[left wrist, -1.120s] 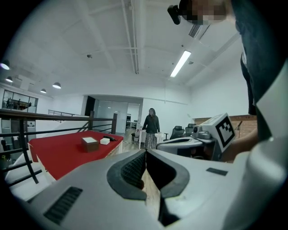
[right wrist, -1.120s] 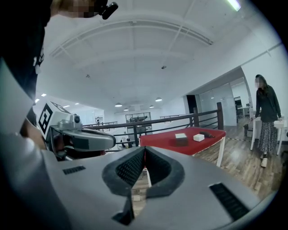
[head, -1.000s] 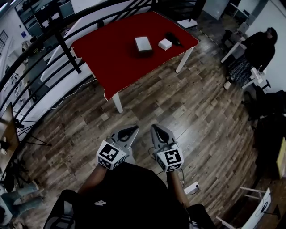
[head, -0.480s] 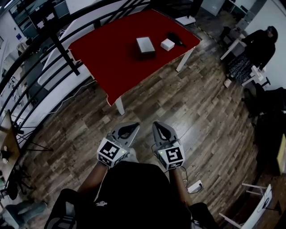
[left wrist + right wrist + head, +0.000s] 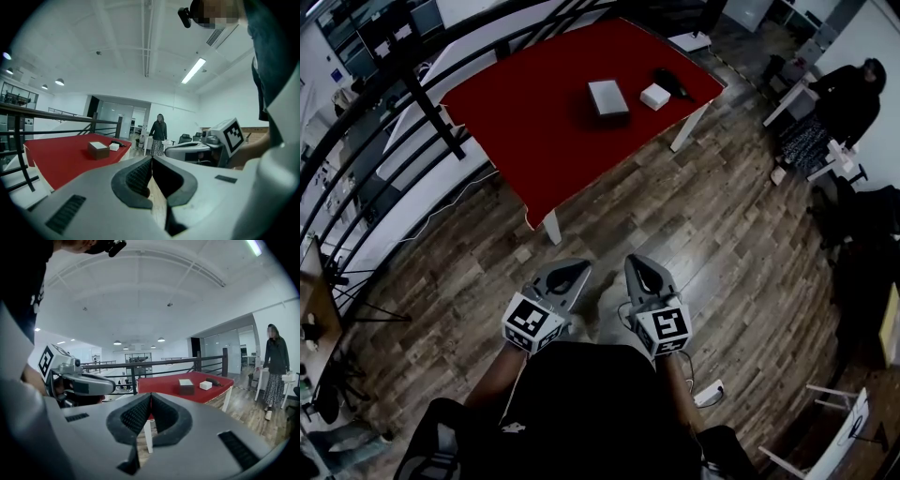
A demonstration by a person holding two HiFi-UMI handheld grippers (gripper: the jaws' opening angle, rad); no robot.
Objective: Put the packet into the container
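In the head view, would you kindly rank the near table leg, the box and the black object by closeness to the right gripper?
1. Near table leg, ahead and left.
2. Box, mid-table.
3. Black object, by the table's right corner.

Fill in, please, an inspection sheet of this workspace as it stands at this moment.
Surface: red table, standing on a wooden floor, away from the person holding the grippers.
Job's things: brown box with a white top, probably the container; small white box beside it, probably the packet; they do not touch.
Clutter: one black object by the small white box.
Grippers: left gripper and right gripper both shut, empty, held near the body.
Cables: white cord with a plug-like block on the floor near the person's feet.
Surroundings: black railing behind the table; another person stands at the right.
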